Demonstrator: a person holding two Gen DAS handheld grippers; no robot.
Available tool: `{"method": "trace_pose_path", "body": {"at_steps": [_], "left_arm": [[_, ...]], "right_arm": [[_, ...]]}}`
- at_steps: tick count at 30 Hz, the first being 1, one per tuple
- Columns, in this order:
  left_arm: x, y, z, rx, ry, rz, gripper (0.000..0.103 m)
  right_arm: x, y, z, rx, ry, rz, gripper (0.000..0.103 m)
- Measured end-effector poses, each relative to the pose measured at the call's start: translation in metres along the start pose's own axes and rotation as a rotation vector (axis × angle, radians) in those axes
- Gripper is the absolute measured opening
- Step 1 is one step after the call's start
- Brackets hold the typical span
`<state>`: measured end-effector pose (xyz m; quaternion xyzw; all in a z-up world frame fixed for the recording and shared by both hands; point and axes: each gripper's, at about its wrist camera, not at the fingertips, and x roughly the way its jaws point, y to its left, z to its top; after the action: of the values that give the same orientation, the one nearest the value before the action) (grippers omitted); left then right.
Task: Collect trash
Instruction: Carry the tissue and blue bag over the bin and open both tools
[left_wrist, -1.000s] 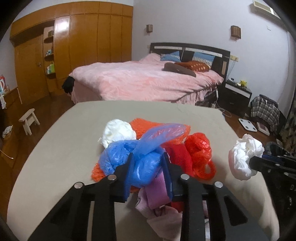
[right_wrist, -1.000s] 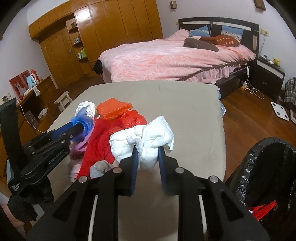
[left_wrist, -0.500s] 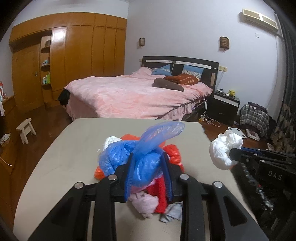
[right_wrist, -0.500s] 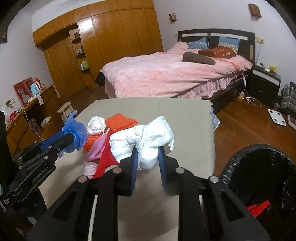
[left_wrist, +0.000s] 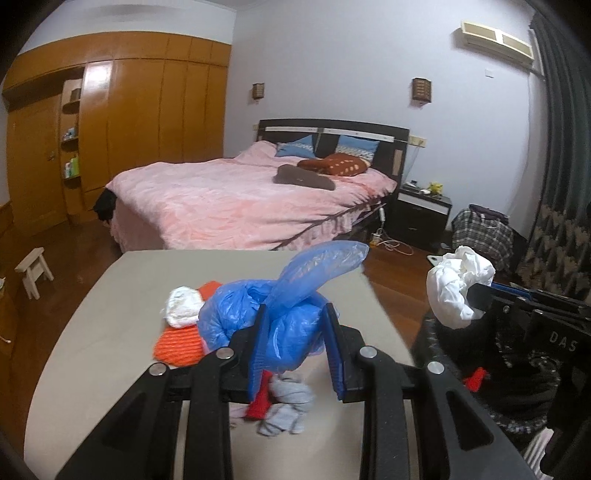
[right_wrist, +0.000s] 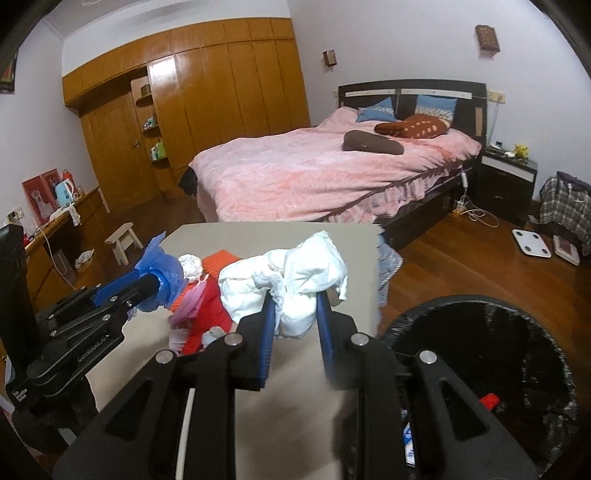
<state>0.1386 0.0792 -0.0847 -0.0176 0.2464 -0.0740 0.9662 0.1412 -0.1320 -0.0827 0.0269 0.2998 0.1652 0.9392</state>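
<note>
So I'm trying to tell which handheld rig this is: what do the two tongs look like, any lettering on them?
Both are black plastic frames with long triangular cut-outs and round silver bolts. The left tongs and right tongs end in flat blue ribbed pads. Seen from the side, the left one reads "GenRobot.AI" in white, with a blue strip along its finger; the right one shows "DAS". No cables or sleeves are visible.

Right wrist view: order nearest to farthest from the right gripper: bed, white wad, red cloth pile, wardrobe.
1. white wad, clamped in the right gripper.
2. red cloth pile, just left on the table.
3. bed, beyond the table's far edge.
4. wardrobe, against the far wall, upper left.
</note>
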Motion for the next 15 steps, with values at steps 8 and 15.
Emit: {"method": "trace_pose_path", "body": {"at_steps": [8, 15], "left_arm": [[0.000, -0.043, 0.005, 0.040, -0.009, -0.089, 0.029], [0.006, -0.091, 0.008, 0.083, -0.004, -0.188, 0.029]], "right_arm": [[-0.035, -0.034, -0.006, 0.033, -0.027, -0.088, 0.021], [-0.060, -0.071, -0.016, 0.077, -0.042, -0.174, 0.022]]}}
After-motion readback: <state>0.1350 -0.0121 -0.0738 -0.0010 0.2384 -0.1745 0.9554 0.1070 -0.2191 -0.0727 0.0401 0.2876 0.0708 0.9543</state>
